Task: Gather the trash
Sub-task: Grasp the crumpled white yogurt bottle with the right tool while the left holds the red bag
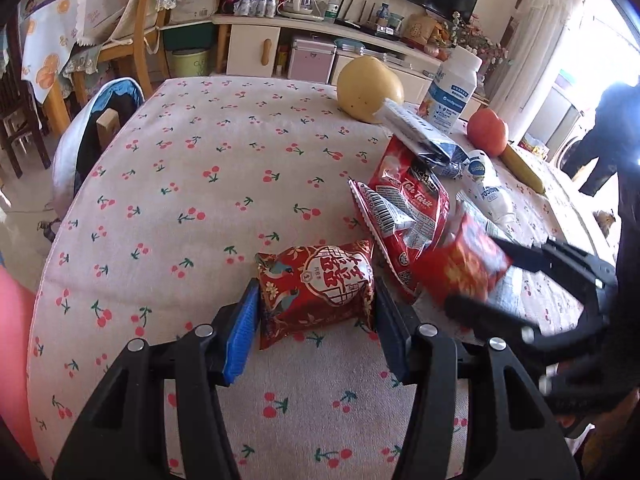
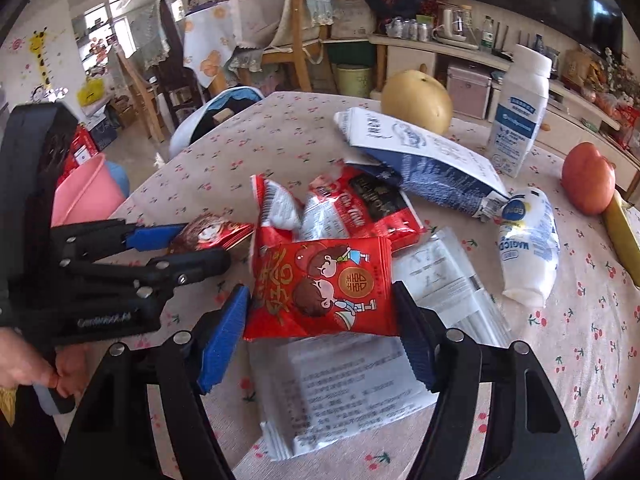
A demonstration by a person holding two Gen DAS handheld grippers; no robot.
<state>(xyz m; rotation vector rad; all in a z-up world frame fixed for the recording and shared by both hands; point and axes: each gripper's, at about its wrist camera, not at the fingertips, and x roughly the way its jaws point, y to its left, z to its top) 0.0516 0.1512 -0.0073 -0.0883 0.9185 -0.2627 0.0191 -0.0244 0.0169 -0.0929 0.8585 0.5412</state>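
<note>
My left gripper [image 1: 314, 304] is shut on a dark red patterned snack packet [image 1: 316, 288], low over the cherry-print tablecloth [image 1: 180, 168]; it also shows in the right wrist view [image 2: 200, 246] with the packet [image 2: 208, 236]. My right gripper [image 2: 322, 312] is shut on a bright red cartoon packet [image 2: 324, 288], held above white wrappers [image 2: 352, 384]. In the left wrist view that packet [image 1: 464, 264] is blurred in the right gripper [image 1: 492, 280]. A red Teh Tarik wrapper [image 2: 360, 208], a blue-white bag [image 2: 424, 156] and a white pouch [image 2: 528, 240] lie behind.
A yellow pear [image 2: 416, 100], a white bottle [image 2: 520, 108], a red tomato [image 2: 588, 178] and a banana [image 2: 622, 236] are on the far side. A pink bin [image 2: 86, 196] stands below the table's left edge. Chairs [image 1: 132, 32] and a cabinet [image 1: 256, 44] stand behind.
</note>
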